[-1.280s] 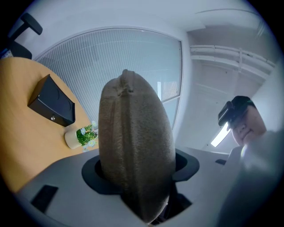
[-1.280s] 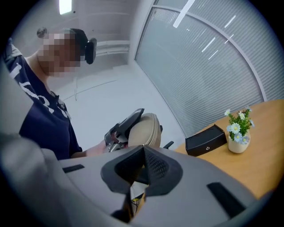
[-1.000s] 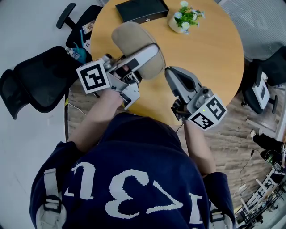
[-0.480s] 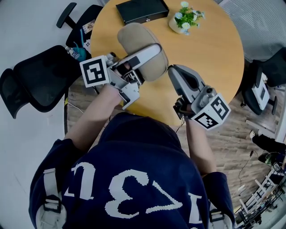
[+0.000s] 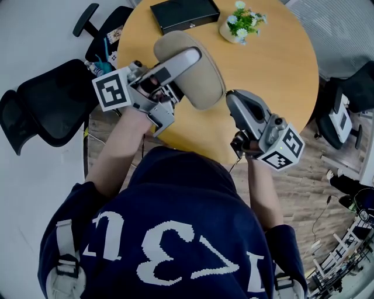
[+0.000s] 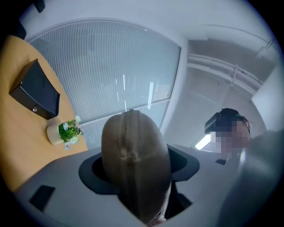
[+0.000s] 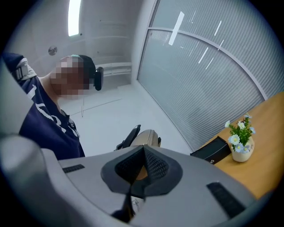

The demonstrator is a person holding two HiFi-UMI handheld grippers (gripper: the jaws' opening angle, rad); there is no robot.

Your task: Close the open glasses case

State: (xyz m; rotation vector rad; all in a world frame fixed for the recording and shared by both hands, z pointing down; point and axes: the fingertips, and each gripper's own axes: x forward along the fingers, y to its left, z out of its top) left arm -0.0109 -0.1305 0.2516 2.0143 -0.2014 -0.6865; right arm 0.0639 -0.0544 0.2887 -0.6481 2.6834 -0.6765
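The beige fabric glasses case point(image 5: 201, 79) is held up over the round wooden table point(image 5: 274, 64), between the jaws of my left gripper point(image 5: 196, 58). In the left gripper view the case point(image 6: 133, 150) fills the gap of the left gripper point(image 6: 135, 175). Its seam runs down the middle, its halves lie together, and the jaws are easing slightly apart around it. My right gripper point(image 5: 235, 99) hovers to the case's right, apart from it, jaws shut and empty. In the right gripper view, past the right gripper point(image 7: 142, 166), an end of the case point(image 7: 148, 137) shows.
A black box point(image 5: 184, 13) and a small pot of flowers point(image 5: 241, 23) stand at the table's far side. Black office chairs point(image 5: 52, 99) stand to the left of the table, and another stands at the right edge of the head view.
The left gripper has swung the case a little to the right and farther over the table, and its marker cube has drawn back to the left. The right gripper has drifted right, still shut.
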